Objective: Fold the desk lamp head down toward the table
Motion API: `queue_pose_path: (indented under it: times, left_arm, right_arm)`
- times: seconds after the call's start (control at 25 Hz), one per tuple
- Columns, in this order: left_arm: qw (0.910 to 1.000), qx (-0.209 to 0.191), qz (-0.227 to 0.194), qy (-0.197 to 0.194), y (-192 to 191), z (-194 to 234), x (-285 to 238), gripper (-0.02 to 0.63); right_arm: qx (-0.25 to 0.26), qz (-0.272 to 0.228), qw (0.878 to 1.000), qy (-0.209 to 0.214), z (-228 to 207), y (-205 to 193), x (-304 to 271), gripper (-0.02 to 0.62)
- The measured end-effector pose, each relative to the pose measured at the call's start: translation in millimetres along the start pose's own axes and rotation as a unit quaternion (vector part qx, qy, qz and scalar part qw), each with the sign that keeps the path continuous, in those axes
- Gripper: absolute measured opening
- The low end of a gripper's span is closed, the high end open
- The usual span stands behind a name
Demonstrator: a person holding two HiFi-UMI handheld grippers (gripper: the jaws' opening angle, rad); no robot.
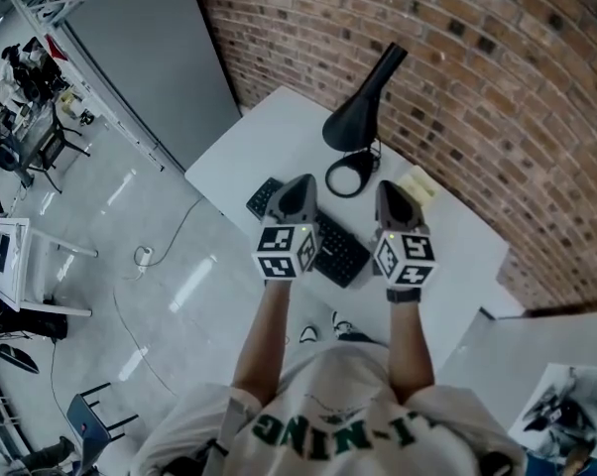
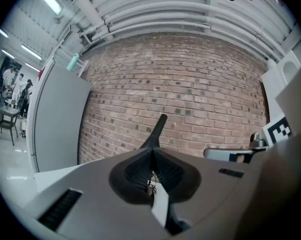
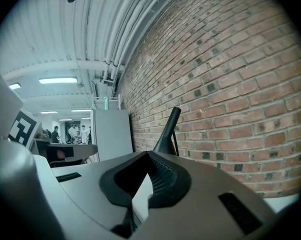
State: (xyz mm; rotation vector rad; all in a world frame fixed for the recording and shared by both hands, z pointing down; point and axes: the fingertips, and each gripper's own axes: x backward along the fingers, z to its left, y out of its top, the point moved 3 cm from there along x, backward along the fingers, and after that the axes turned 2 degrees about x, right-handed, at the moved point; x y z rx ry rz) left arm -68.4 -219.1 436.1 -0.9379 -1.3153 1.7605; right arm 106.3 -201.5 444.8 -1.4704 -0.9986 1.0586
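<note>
**Left:** left tongs (image 1: 299,180), pressed together and empty, are held above the black keyboard (image 1: 338,253) on the white tabletop (image 1: 269,132).

**Centre:** the black desk lamp (image 1: 356,119) stands toward the far side of the tabletop, near the brick wall (image 1: 477,87). It is beyond both tong tips and touched by neither. Its cone-shaped head opens downward, with the narrow end slanting up toward the wall. The ring-shaped base (image 1: 350,177) lies just below the head in the head view.

**Right:** right tongs (image 1: 391,186) — likewise closed on nothing — are beside a pale yellow pad (image 1: 418,183).
</note>
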Motion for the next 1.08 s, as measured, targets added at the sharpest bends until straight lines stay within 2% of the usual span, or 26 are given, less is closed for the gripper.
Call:
queue_pose_path:
  times: [0.2,0.44,0.56,0.72,0.84,0.92,0.96,1.04,1.08]
  left_arm:
    - [0.9994,-0.024,-0.020,0.012,9,-2,17,0.002]
    - [0.9997,0.000,-0.019,0.013,-1,-3,21,0.002]
    - [0.9997,-0.013,-0.015,0.013,-3,-5,18,0.002]
    - [0.9995,-0.029,0.000,0.016,-11,-2,10,0.002]
    - [0.9991,-0.027,0.034,0.000,-31,-2,-2,0.003]
    - [0.9981,0.002,0.059,-0.017,-49,-2,-11,0.003]
    - [0.9970,0.030,0.067,-0.024,-58,-1,-14,0.003]
    - [0.9901,0.112,0.077,-0.035,-77,5,-21,0.016]
    - [0.9832,0.159,0.080,-0.039,-86,9,-25,0.046]
  right_arm:
    - [0.018,-0.009,1.000,-0.008,4,4,10,-0.002]
    - [0.024,-0.012,1.000,-0.001,13,6,14,-0.002]
    - [0.023,-0.013,1.000,0.004,18,5,16,-0.002]
    - [0.029,-0.007,1.000,0.003,19,3,16,-0.002]
    - [0.046,0.000,0.999,0.003,15,1,19,-0.002]
    - [0.053,0.006,0.999,0.005,12,-2,22,-0.002]
    - [0.055,0.009,0.998,0.010,11,-5,23,-0.002]
    - [0.060,0.011,0.998,0.029,14,-11,25,-0.002]
    - [0.063,0.012,0.997,0.039,15,-13,27,-0.002]
